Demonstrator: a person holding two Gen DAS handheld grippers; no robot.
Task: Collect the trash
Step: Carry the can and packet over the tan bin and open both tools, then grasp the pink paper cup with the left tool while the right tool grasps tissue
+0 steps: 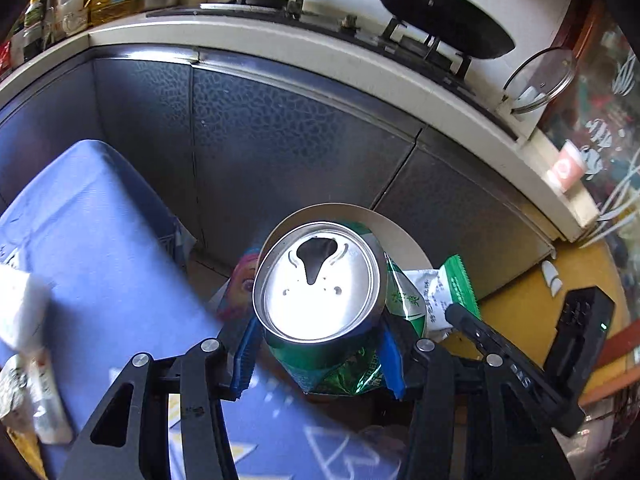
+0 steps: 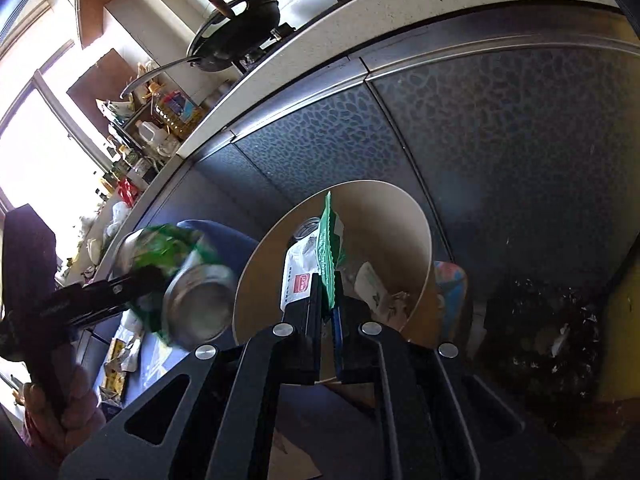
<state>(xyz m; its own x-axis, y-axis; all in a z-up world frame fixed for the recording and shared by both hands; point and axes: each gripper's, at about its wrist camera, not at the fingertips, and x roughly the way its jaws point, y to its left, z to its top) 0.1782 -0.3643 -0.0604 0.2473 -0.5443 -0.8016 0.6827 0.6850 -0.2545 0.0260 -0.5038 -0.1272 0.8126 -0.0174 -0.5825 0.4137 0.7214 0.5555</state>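
My left gripper [image 1: 318,354] is shut on a crushed green drink can [image 1: 320,300], holding it in the air in front of a beige round bin [image 1: 404,236]. My right gripper [image 2: 326,312] is shut on a green and white snack wrapper [image 2: 330,248] and holds it over the open mouth of the bin [image 2: 404,216]. The bin holds a jar and paper scraps. The can and left gripper show at the left of the right wrist view [image 2: 188,280]. The wrapper and right gripper show in the left wrist view [image 1: 448,292].
A blue-covered table [image 1: 92,248] with white wrappers [image 1: 24,360] lies at the left. Dark cabinet doors [image 1: 280,140] stand under a white counter [image 1: 304,56] with a stove and pans. A dark bag [image 2: 540,344] sits on the yellow floor at the right.
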